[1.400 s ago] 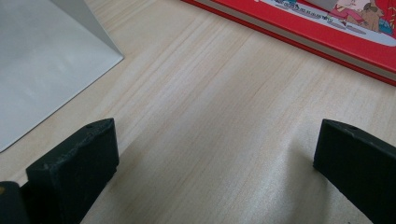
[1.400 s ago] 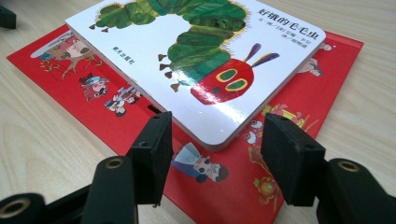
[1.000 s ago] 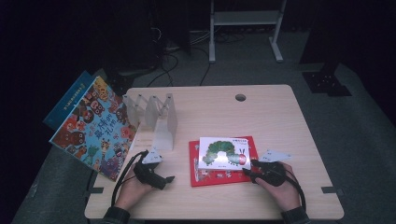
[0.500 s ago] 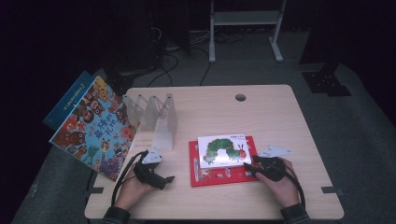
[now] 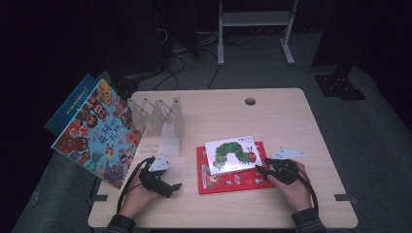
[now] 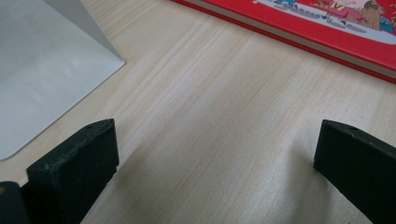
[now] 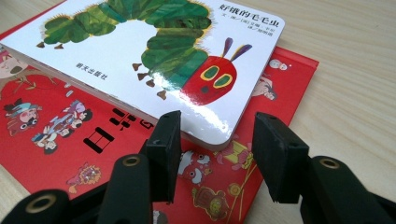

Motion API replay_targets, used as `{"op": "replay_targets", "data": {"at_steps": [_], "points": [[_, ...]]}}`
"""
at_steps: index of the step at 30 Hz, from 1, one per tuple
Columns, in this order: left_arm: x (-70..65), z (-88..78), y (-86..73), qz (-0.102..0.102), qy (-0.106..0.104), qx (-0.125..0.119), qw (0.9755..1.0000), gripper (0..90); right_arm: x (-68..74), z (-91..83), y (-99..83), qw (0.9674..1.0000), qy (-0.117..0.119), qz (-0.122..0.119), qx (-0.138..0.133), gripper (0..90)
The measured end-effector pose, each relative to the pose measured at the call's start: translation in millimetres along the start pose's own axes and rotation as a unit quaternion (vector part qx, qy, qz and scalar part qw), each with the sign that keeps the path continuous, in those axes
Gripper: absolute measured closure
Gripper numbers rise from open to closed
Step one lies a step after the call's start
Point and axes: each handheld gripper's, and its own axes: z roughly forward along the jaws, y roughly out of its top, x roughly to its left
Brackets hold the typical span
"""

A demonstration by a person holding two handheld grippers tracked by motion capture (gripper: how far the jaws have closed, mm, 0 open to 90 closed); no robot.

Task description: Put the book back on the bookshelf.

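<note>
White caterpillar book [image 7: 140, 60] cover: "好饿的毛毛虫" top right; "明天出版社" lower left. Other print unreadable.

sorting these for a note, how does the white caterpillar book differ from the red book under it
The white caterpillar book is smaller and lies on top, skewed; the red book is larger and lies flat on the table. The white one looks thick like a board book; the red one looks thinner. Both are closed picture books.
</note>
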Motion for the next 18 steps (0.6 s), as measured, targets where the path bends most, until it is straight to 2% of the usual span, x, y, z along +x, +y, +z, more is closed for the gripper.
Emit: {"op": "replay_targets", "data": {"at_steps": [3,8,18], "points": [[-2.3,-0.1,4.6,-0.001,-0.011,-0.003,0.9999,0.0,-0.6,0.1,0.1,1.0000,0.001,-0.001,-0.001,51.8],[-8.1,2.5,22.5,0.010,-0.032,-0.021,0.9992,0.0,0.5,2.5,0.1,1.0000,0.008,-0.004,0.002,51.7],[-14.3,16.7,50.0,0.031,-0.057,-0.018,0.9977,0.0,0.0,2.4,0.2,0.9999,0.011,-0.002,0.000,50.9]]}}
